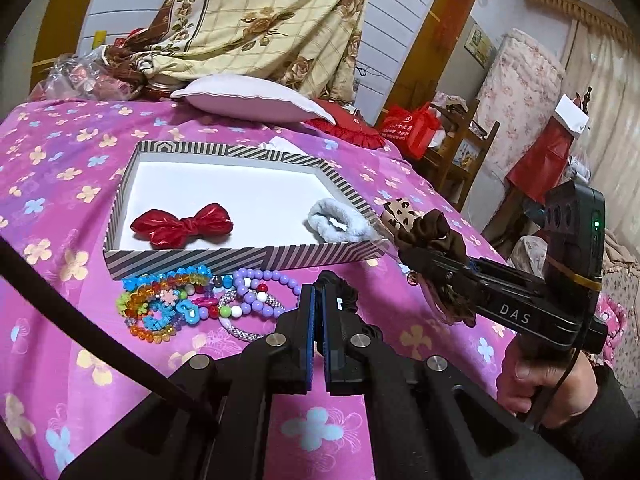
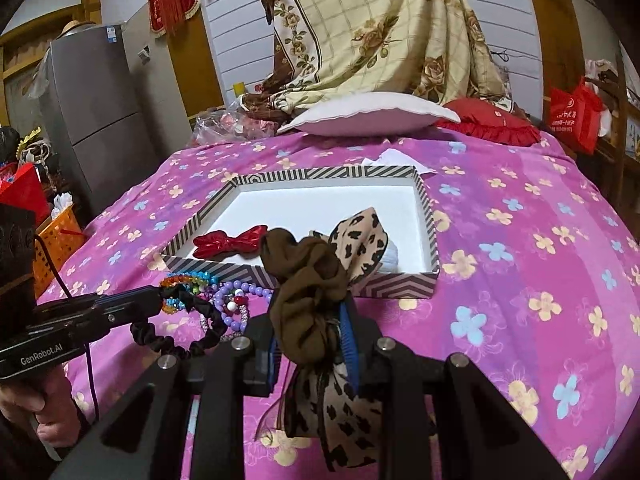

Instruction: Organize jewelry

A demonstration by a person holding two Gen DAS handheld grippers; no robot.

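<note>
Sorting of hair accessories and bracelets on a bed under a pink flowered cover point(image 1: 60, 168).

Right gripper point(image 2: 310, 320): jaws part-closed and clamping a brown scrunchie point(image 2: 308, 280) tied with a leopard-print ribbon point(image 2: 360, 232). Gripped at the gathered middle, with fabric bunched above the jaws and ribbon tails hanging below them. Held clear of the cover, just short of the near wall of the striped box point(image 1: 240, 260), presumably for a drop inside.

Left gripper point(image 1: 318, 296): jaws fully closed, pinching a black scrunchie point(image 2: 154, 340) by a thin fold, with the rest of the loop dangling under the jaws. Contact between loop and cover not clear from either view.

Just ahead of the left jaws and slightly to their left: a heap of beaded bracelets point(image 1: 180, 304), unsorted, lying beside the box's front wall.

Farther ahead of both jaws, inside the box: a red bow point(image 1: 182, 225) toward the left and a pale blue fluffy scrunchie point(image 1: 338, 224) at the near right corner, well apart, with bare white floor between. Room enough, by the look of it, for both held pieces.

Judged stage: partway through, soft pieces first, bracelets untouched. Next move likely a lift over the low wall before any release; possible snag of the ribbon tails on the rim.
</note>
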